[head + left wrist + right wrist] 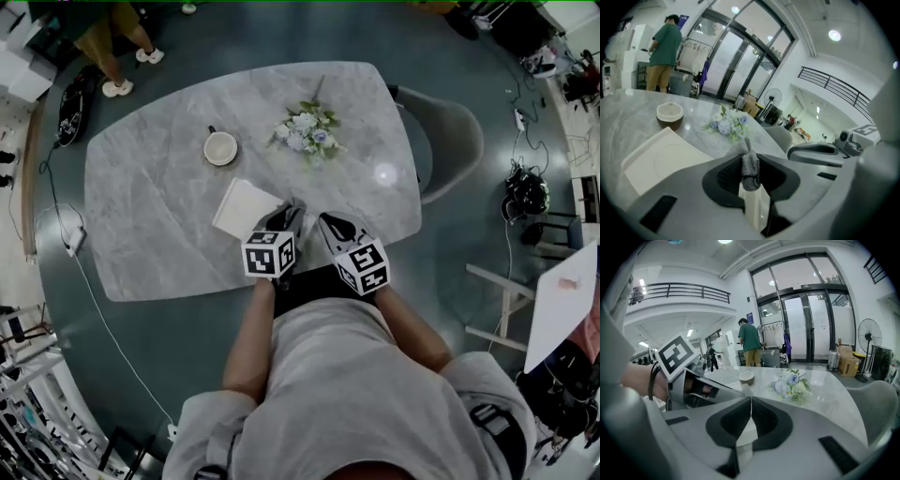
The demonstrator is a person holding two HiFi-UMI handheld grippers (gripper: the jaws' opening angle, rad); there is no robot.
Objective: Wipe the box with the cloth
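The box [244, 207] is a flat white lid-like case lying on the marble table [159, 206], near its front edge. In the left gripper view the box [658, 157] lies low and to the left of the jaws. My left gripper [749, 158] is shut on a small grey knitted cloth [750, 168], whose end sticks up past the jaws. In the head view the left gripper [289, 212] sits at the box's right corner. My right gripper [327, 223] is beside it, and its jaws [750, 401] are shut with nothing visible between them.
A cup [221, 147] and a bunch of pale flowers [307, 129] stand beyond the box. A grey chair [450, 141] is at the table's right side. A person [664, 54] stands far off behind the table. A cable [84, 272] runs over the floor at left.
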